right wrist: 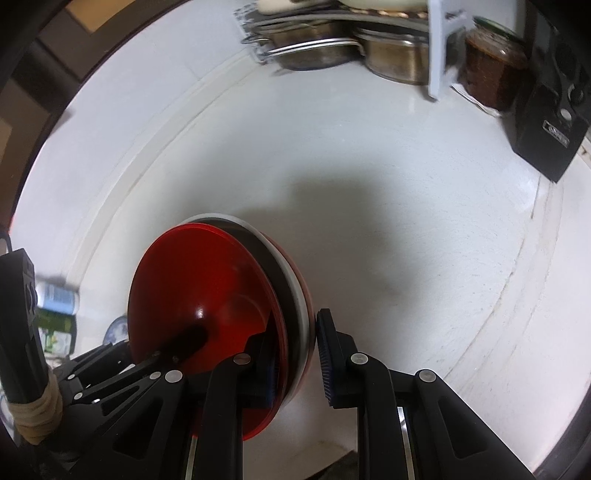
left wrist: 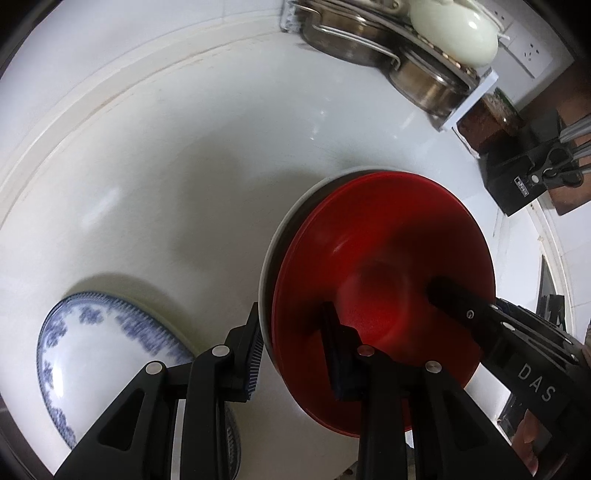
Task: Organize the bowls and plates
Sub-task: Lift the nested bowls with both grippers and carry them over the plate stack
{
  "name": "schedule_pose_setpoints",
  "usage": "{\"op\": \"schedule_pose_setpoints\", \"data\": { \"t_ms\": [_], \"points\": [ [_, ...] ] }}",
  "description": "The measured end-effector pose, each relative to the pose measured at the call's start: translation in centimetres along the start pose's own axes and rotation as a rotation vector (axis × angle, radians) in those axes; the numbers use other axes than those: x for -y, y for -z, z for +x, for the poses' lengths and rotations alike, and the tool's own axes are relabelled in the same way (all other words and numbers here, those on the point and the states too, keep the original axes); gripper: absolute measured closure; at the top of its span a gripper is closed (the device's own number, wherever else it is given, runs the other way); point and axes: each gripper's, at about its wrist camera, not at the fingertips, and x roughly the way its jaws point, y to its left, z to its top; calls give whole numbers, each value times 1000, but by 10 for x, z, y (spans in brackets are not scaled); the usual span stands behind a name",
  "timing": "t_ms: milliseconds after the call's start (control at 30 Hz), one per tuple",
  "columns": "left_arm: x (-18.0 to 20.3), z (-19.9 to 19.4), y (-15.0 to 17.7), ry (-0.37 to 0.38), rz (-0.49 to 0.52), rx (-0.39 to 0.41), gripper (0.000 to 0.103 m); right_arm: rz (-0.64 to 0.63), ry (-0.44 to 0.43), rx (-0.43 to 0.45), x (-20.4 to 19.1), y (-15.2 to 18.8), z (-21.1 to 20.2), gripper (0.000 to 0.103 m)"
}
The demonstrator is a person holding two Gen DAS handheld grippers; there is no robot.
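A stack of nested bowls (left wrist: pixel 388 229), red one on top with dark and white rims under it, is tilted and seems to hang above the white counter (left wrist: pixel 184 166). My left gripper (left wrist: pixel 295 350) is shut on the stack's near rim, one finger inside the red bowl and one pad against the white rim. My right gripper (right wrist: pixel 295 369) grips the stack (right wrist: pixel 207 273) the same way from the opposite side. Its inner finger (left wrist: pixel 454 295) shows inside the bowl in the left wrist view. A blue-and-white patterned plate (left wrist: pixel 92 350) lies on the counter to the left.
Steel pots (left wrist: pixel 354 40) and a pale rounded lid (left wrist: pixel 454 29) sit on a rack at the back. Beside it stand a brown jar (right wrist: pixel 491 70) and a black box (right wrist: pixel 546 125). Cans (right wrist: pixel 59 299) stand at the far left. The counter's raised edge (left wrist: pixel 92 110) curves behind.
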Motion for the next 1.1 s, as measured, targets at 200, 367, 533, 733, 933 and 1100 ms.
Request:
{"op": "schedule_pose_setpoints", "data": {
  "t_ms": [200,367,533,733,933,1100],
  "points": [
    [-28,-28,17,-3,-68,39,73,-91,-19,9,-34,10,-12,83],
    [-50,-51,34,-43,-123,86,74,-175,-63,-11,-66,23,-15,83],
    [-80,-69,56,-79,-196,106,74,-251,-102,-46,-98,36,-12,83],
    [-114,-78,84,-105,-282,109,74,-327,-143,-100,-130,53,-1,83],
    [-141,-80,107,-123,-360,93,74,-385,-160,-146,-157,72,9,83],
    [-157,-81,118,-140,-396,85,74,-410,-174,-189,-169,81,19,83]
  ]
}}
